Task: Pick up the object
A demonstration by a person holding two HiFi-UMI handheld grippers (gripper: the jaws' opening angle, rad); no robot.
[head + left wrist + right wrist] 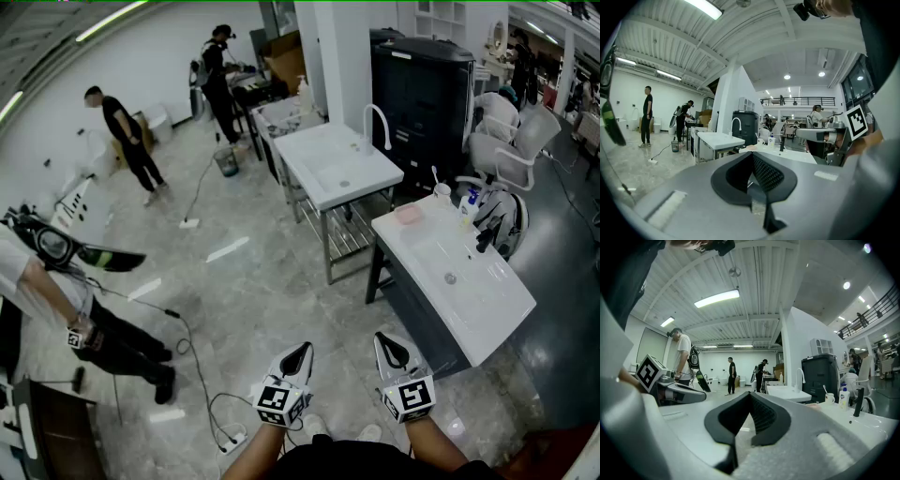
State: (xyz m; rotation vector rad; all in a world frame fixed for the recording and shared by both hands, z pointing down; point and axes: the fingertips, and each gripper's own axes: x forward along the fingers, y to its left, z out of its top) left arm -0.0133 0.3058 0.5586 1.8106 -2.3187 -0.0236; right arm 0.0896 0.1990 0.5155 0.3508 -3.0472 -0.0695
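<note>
My left gripper [299, 353] and right gripper [388, 343] are held side by side low in the head view, above the grey floor. Both are shut, tips touching, with nothing between them, as the left gripper view [751, 154] and right gripper view [750, 394] also show. Ahead and to the right stands a white sink counter [487, 309]. At its far end are a pink dish [409, 214], a cup with a toothbrush [442, 193] and a small bottle [466, 204], beside a black faucet [485, 234]. Both grippers are well short of the counter.
A second white sink [323, 178] with a white faucet [380, 127] stands further back, and a dark cabinet [422, 94] behind it. A person [56, 291] stands at the left, with others further off. A cable [192, 356] crosses the floor. A white chair [511, 155] is at the right.
</note>
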